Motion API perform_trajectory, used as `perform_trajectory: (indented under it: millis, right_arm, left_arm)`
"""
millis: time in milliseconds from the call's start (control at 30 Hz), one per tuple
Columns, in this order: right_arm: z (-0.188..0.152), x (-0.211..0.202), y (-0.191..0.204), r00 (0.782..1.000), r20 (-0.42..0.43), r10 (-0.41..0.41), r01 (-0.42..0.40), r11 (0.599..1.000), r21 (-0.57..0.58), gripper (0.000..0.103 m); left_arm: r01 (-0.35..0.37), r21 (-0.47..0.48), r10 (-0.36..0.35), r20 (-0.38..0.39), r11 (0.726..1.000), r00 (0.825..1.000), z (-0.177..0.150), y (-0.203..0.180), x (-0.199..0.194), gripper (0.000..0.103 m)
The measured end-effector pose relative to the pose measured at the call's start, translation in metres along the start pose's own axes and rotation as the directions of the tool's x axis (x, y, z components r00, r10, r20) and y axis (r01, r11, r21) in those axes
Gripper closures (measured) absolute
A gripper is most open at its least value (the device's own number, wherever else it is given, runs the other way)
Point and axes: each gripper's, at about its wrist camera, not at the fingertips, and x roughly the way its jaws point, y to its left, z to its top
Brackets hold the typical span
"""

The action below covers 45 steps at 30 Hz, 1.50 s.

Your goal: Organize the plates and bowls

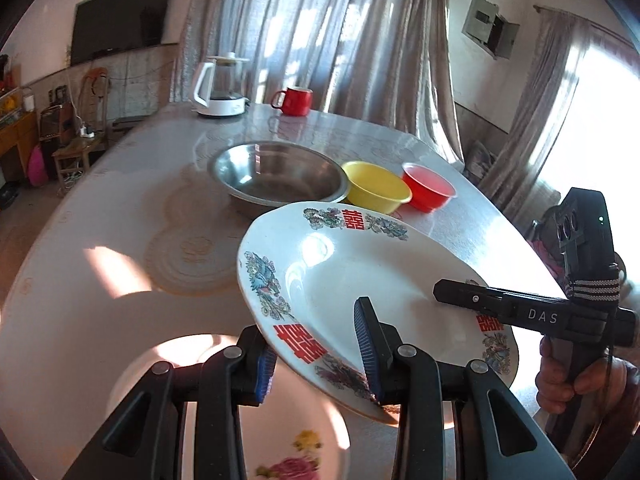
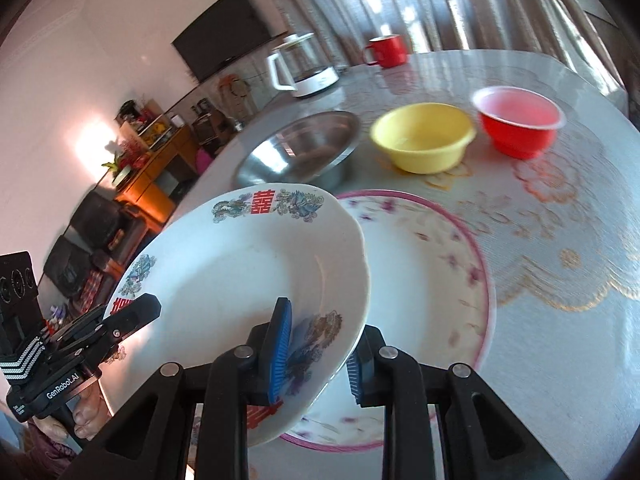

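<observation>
I have the white ceramic plate with red double-happiness characters and blue-green flower sprays on its rim (image 1: 360, 280) pinched on two sides: my left tongs (image 1: 320, 364) are narrowed onto the near rim, one blue pad above and one beneath, and my right tongs (image 2: 320, 344) clamp the opposite rim the same way. The plate hangs tilted above the near edge of the table, over the larger white plate with a pink rim and small flowers (image 2: 440, 280) that lies flat there. My worry is the grip: each pair bites only a thin strip of glazed rim, so if my hands drift apart or twist unevenly the plate could slide out and crack on the one below, or land off centre with its edge overhanging. Setting it down at this slant could also chip both rims. Farther in stand a shallow steel basin (image 1: 280, 172), a yellow plastic bowl (image 1: 376, 186) and a red plastic bowl (image 1: 428, 188) in a row, close together; I cannot tell whether they touch. Near the far edge stand a white-based glass kettle (image 1: 220, 88) and a red enamel mug (image 1: 294, 101). The table wears a glossy lace-patterned cloth (image 2: 560, 240); grey curtains (image 1: 320, 32) and a wall-mounted television (image 1: 120, 18) lie behind.
</observation>
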Motion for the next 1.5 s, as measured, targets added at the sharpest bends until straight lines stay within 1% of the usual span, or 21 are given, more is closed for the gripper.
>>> perform_trajectory:
  millis: [100,233,300,367,400,500,633,867,900,967,1033,1133,1200,1233,1300,1433,1500]
  right_arm:
    - [-0.002,-0.004,-0.016,0.999,0.007,-0.047,0.047,0.999,0.025,0.078]
    - [-0.004,-0.005,-0.035,0.996,0.005,-0.084,0.084,0.995,0.062,0.078]
    - [-0.004,-0.002,-0.042,0.995,-0.002,-0.097,0.097,0.992,0.076,0.078]
    - [-0.005,-0.001,-0.045,0.996,0.004,-0.088,0.087,0.993,0.083,0.078]
    - [-0.004,-0.001,-0.044,0.995,0.006,-0.100,0.099,0.992,0.073,0.078]
    - [-0.007,-0.001,-0.042,0.992,0.005,-0.123,0.123,0.991,0.046,0.077]
    - [-0.009,-0.003,-0.045,0.993,0.007,-0.114,0.114,0.992,0.058,0.077]
    - [-0.011,-0.015,-0.042,0.991,0.020,-0.131,0.130,0.990,0.053,0.077]
    - [-0.012,-0.017,-0.042,0.989,0.025,-0.143,0.141,0.988,0.054,0.077]
    - [-0.014,-0.019,-0.044,0.980,0.021,-0.200,0.198,0.979,0.054,0.077]
    - [-0.016,-0.023,-0.048,0.979,0.033,-0.202,0.199,0.978,0.058,0.077]
    - [-0.018,-0.019,-0.053,0.978,0.016,-0.207,0.205,0.977,0.065,0.076]
    - [-0.020,-0.017,-0.050,0.977,0.022,-0.213,0.212,0.976,0.043,0.075]
    - [-0.020,-0.015,-0.046,0.974,0.028,-0.223,0.222,0.975,0.024,0.076]
    - [-0.019,-0.013,-0.041,0.965,0.039,-0.260,0.260,0.966,-0.005,0.077]
    - [-0.018,-0.010,-0.036,0.950,0.060,-0.307,0.309,0.950,-0.032,0.076]
    - [-0.017,-0.006,-0.032,0.939,0.073,-0.337,0.342,0.938,-0.060,0.075]
  left_arm:
    - [0.018,0.005,-0.018,-0.036,1.000,0.999,0.003,-0.013,0.017,0.066]
    - [0.031,0.012,-0.030,-0.079,0.999,0.996,0.004,-0.024,0.035,0.065]
    - [0.017,0.016,-0.016,-0.092,1.000,0.996,0.003,-0.026,0.042,0.065]
    - [0.009,0.002,-0.009,-0.112,1.000,0.994,0.003,-0.023,0.048,0.064]
    - [0.009,-0.010,-0.010,-0.124,1.000,0.992,0.003,-0.021,0.051,0.064]
    - [-0.007,0.011,0.008,-0.124,1.000,0.992,0.001,-0.022,0.052,0.063]
    - [0.004,0.016,-0.002,-0.128,1.000,0.992,-0.001,-0.023,0.051,0.061]
    - [0.013,0.010,-0.011,-0.159,1.000,0.987,-0.009,-0.023,0.048,0.060]
    - [0.018,0.009,-0.016,-0.159,1.000,0.987,-0.010,-0.023,0.048,0.060]
    - [0.025,0.004,-0.024,-0.162,1.000,0.987,-0.010,-0.024,0.047,0.059]
    - [0.023,0.003,-0.022,-0.155,1.000,0.988,-0.011,-0.023,0.046,0.058]
    - [0.027,-0.008,-0.028,-0.156,1.000,0.987,-0.010,-0.022,0.045,0.058]
    - [0.019,-0.002,-0.019,-0.152,1.000,0.988,-0.011,-0.023,0.044,0.058]
    - [0.011,0.000,-0.011,-0.153,1.000,0.988,-0.010,-0.024,0.044,0.058]
    - [-0.003,0.001,0.003,-0.154,1.000,0.988,-0.009,-0.026,0.044,0.058]
    - [-0.015,-0.028,0.010,-0.148,1.000,0.989,-0.007,-0.022,0.046,0.057]
    - [-0.018,-0.040,0.012,-0.147,0.999,0.989,-0.006,-0.021,0.047,0.056]
